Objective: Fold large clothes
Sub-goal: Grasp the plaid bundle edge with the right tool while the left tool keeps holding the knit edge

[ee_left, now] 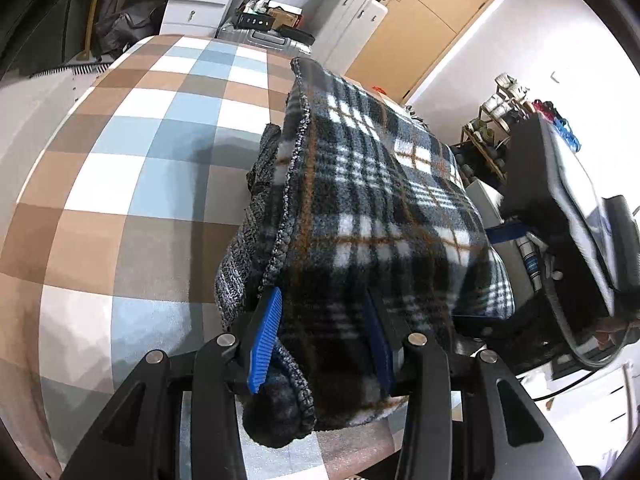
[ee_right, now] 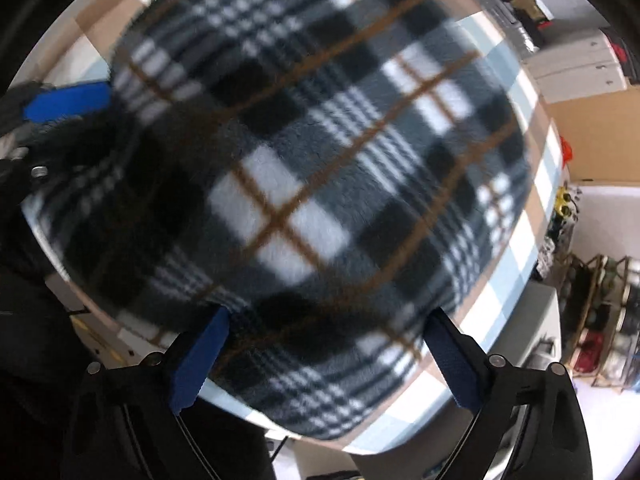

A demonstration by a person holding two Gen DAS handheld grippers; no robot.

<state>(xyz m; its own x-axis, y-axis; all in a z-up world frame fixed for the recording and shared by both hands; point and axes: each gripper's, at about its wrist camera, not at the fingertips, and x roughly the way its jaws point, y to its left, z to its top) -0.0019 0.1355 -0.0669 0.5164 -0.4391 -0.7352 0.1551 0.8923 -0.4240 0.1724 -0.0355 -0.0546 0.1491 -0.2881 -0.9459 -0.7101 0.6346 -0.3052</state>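
Left wrist view: folded plaid fleece garment [ee_left: 372, 200], grey knit trim

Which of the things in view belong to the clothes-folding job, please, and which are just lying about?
Belongs to the job:
plaid fleece garment
left hand-held gripper
right hand-held gripper
checked table cover

Just lying about:
white drawer unit
silver suitcase
wooden rack
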